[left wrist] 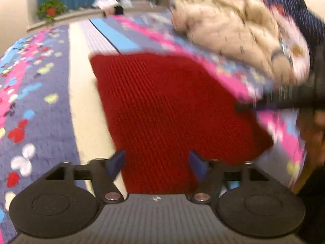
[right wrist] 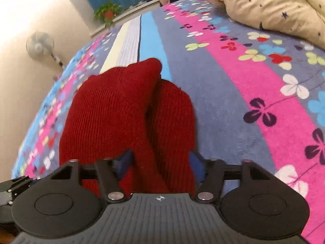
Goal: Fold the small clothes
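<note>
Left wrist view: my left claw (left wrist: 157,162) is spread wide, holding nothing, over the red knit garment (left wrist: 162,105) lying flat on the floral bed cover (left wrist: 40,93); picture is blurred. A cream quilt (left wrist: 223,26) sits beyond.

Right wrist view: my right claw (right wrist: 160,162) is wide apart, with the bunched red knit garment (right wrist: 121,118) between the pads; can't tell if they press it.

Red knit garment (right wrist: 126,118) between parted right tongs (right wrist: 160,162)
</note>
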Demonstrator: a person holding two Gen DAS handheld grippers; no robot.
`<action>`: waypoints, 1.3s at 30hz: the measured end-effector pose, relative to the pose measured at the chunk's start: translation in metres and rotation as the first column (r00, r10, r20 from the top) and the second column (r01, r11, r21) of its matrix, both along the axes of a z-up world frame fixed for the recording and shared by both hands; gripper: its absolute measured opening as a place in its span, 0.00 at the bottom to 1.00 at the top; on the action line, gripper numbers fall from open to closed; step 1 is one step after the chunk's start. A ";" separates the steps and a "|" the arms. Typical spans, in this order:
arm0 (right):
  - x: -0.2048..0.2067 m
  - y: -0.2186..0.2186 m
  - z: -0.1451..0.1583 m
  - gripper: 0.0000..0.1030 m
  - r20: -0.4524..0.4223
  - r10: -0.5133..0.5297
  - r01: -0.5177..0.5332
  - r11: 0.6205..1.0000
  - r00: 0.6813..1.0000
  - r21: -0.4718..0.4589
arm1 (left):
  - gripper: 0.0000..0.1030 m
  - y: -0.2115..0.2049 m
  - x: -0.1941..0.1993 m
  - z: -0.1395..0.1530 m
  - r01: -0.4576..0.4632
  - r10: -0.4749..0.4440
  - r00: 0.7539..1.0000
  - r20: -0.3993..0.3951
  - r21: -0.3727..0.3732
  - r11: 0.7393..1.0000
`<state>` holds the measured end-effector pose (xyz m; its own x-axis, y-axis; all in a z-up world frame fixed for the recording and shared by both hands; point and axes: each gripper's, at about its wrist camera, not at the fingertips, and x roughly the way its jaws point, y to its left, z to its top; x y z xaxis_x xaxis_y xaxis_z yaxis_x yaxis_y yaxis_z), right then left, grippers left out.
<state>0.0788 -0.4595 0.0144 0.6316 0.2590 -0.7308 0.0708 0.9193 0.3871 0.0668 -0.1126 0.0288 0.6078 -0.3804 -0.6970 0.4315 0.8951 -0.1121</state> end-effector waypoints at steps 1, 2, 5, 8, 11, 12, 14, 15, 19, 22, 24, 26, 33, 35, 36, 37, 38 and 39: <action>0.005 0.000 -0.006 0.71 -0.037 0.002 -0.002 1.000 0.999 0.007 | 0.86 0.006 0.008 0.008 -0.031 0.032 0.999 0.019 -0.036 0.999; 0.010 0.003 -0.013 0.71 -0.082 0.007 -0.006 1.000 0.997 0.007 | 0.86 0.013 0.020 0.014 -0.066 0.068 0.997 0.024 -0.078 0.995; 0.015 0.008 -0.027 0.73 -0.164 0.030 -0.030 1.000 0.986 0.008 | 0.89 0.027 0.062 0.017 -0.164 0.156 0.986 -0.060 -0.192 0.967; 0.019 0.012 -0.034 0.76 -0.201 0.028 -0.028 1.000 0.979 0.001 | 0.89 0.036 0.106 -0.002 -0.249 0.194 0.958 -0.213 -0.276 0.928; 0.023 0.013 -0.039 0.78 -0.223 0.012 -0.007 1.000 0.975 0.022 | 0.90 0.041 0.140 -0.029 -0.310 0.199 0.925 -0.323 -0.342 0.887; 0.025 0.012 -0.041 0.77 -0.224 0.014 -0.009 1.000 0.975 0.025 | 0.96 0.042 0.148 -0.039 -0.320 0.185 0.916 -0.355 -0.372 0.871; 0.027 0.012 -0.042 0.76 -0.221 0.024 -0.018 0.999 0.975 0.029 | 0.96 0.043 0.162 -0.059 -0.331 0.136 0.897 -0.420 -0.437 0.836; 0.027 0.011 -0.042 0.74 -0.218 0.031 -0.024 0.999 0.975 0.037 | 0.98 0.043 0.168 -0.067 -0.339 0.121 0.889 -0.441 -0.457 0.822; 0.025 0.011 -0.038 0.52 -0.186 0.027 -0.019 0.999 0.982 0.044 | 0.90 0.041 0.176 -0.079 -0.340 0.123 0.895 -0.428 -0.478 0.810; 0.029 0.011 -0.030 0.35 -0.123 -0.009 0.020 0.996 0.992 0.087 | 0.66 0.045 0.172 -0.068 -0.348 0.163 0.905 -0.393 -0.463 0.815; 0.031 0.020 -0.026 0.33 -0.090 -0.002 0.009 0.997 0.996 0.079 | 0.59 0.055 0.170 -0.056 -0.357 0.171 0.903 -0.393 -0.468 0.808; 0.035 0.033 -0.025 0.32 -0.083 0.004 0.002 0.998 0.997 0.070 | 0.59 0.071 0.165 -0.039 -0.351 0.199 0.914 -0.354 -0.440 0.826; 0.046 0.115 -0.010 0.30 0.020 0.178 -0.179 0.970 0.984 0.163 | 0.59 0.182 0.144 0.007 -0.349 0.277 0.931 -0.239 -0.360 0.865; 0.044 0.142 -0.001 0.30 0.070 0.246 -0.255 0.951 0.967 0.177 | 0.60 0.215 0.141 0.013 -0.359 0.287 0.928 -0.238 -0.354 0.864; 0.041 0.155 0.003 0.30 0.091 0.277 -0.290 0.940 0.956 0.182 | 0.64 0.230 0.140 0.013 -0.366 0.291 0.924 -0.248 -0.354 0.861; 0.039 0.168 0.005 0.30 0.108 0.308 -0.323 0.929 0.945 0.181 | 0.67 0.245 0.140 0.009 -0.378 0.298 0.918 -0.262 -0.347 0.859; 0.038 0.178 0.006 0.30 0.109 0.327 -0.342 0.924 0.939 0.171 | 0.75 0.255 0.140 0.004 -0.396 0.315 0.908 -0.276 -0.327 0.858; 0.038 0.188 0.002 0.30 0.092 0.343 -0.353 0.923 0.935 0.155 | 0.75 0.263 0.140 -0.002 -0.431 0.351 0.891 -0.289 -0.288 0.855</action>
<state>0.1169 -0.2717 0.0165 0.5220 0.5849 -0.6208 -0.2710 0.8038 0.5295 0.2066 0.1509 0.0269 0.6032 -0.3777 -0.7025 -0.0177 0.8742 -0.4852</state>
